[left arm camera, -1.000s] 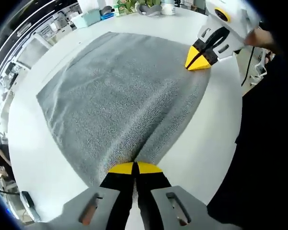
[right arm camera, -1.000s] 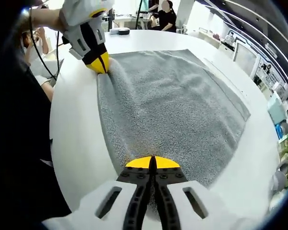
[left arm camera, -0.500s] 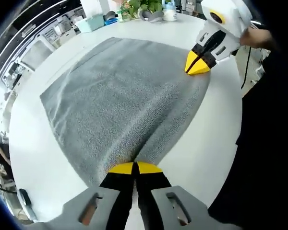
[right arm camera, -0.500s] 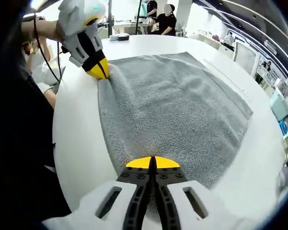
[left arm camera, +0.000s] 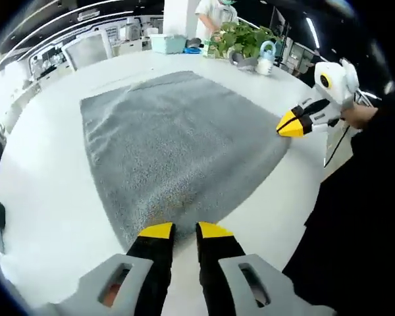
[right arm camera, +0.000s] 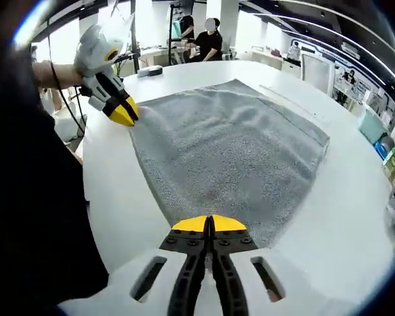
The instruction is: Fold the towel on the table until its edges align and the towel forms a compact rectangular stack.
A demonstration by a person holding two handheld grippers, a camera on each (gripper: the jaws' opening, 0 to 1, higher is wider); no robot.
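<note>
At the bottom of the left gripper view the left hand-held gripper (left arm camera: 184, 230) has its yellow-tipped jaws spread, with a clear gap between them, just at the near edge of the grey towel (left arm camera: 178, 145), which lies flat on the white worktop (left arm camera: 46, 191). At the bottom of the right gripper view the right hand-held gripper (right arm camera: 208, 224) has its jaws pressed together at the towel's (right arm camera: 230, 151) near edge; the cloth runs right up to the tips, but whether any of it is pinched between them cannot be told. The towel spreads from these near corners away toward the middle of the worktop (right arm camera: 342, 217), roughly rectangular, with a slight ripple along its far edge. In the left gripper view the right hand-held gripper (left arm camera: 291, 124) comes in at the right of the frame, yellow tips touching the towel's right corner, a hand (left arm camera: 362, 115) behind it. In the right gripper view the left hand-held gripper (right arm camera: 123, 115) sits at the upper left, its tips at the towel's left corner. A dark sleeve fills the side of each frame. Farther off, at the top of the left gripper view, a potted plant (left arm camera: 240, 39) and a teal box (left arm camera: 168, 43) stand at the far rim of the worktop, and a person (right arm camera: 207, 39) stands at the top of the right gripper view.
</note>
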